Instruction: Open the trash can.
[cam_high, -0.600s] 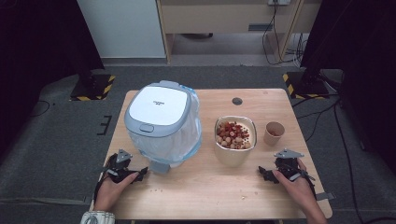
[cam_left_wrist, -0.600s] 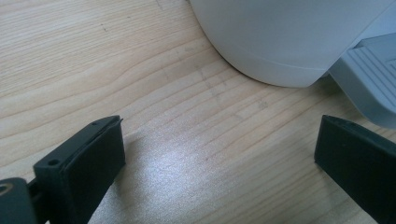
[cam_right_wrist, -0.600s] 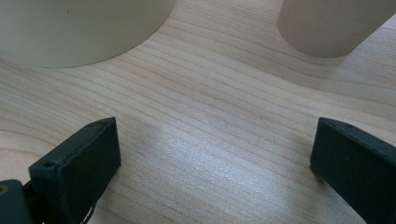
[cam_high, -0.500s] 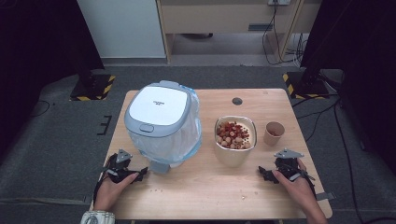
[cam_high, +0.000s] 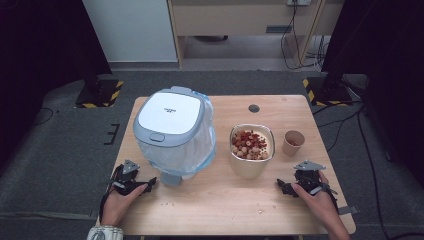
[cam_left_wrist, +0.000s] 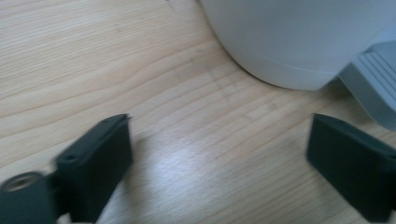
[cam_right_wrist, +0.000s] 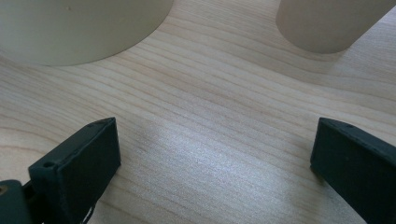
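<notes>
The left gripper (cam_high: 145, 185) rests on the near left part of the wooden table (cam_high: 210, 205), held in the person's left hand (cam_high: 117, 202). In the left gripper view its two black jaws stand wide apart with nothing between them but bare wood. Just beyond it stands the rice cooker (cam_high: 172, 132), a white and grey appliance with its lid shut and a clear plastic bag around its body; in the left gripper view its white rounded base (cam_left_wrist: 299, 42) sits just past the jaws, with a grey ribbed part at the right edge.

The right gripper (cam_high: 282, 186) rests on the near right part of the table, held in the person's right hand (cam_high: 320, 200). In the right gripper view its jaws are also spread wide, empty, over bare wood. Near it, toward the middle of the table, stands a cream pot (cam_high: 251, 162) filled with small red and pale round pieces of food (cam_high: 250, 145). To the right of the pot, close by but apart from it, stands a small brown cup (cam_high: 293, 142). In the right gripper view the pot's wall (cam_right_wrist: 79, 28) shows at far left and the cup (cam_right_wrist: 327, 23) at far right.

A small dark round hole (cam_high: 254, 108) sits in the far part of the tabletop
</notes>
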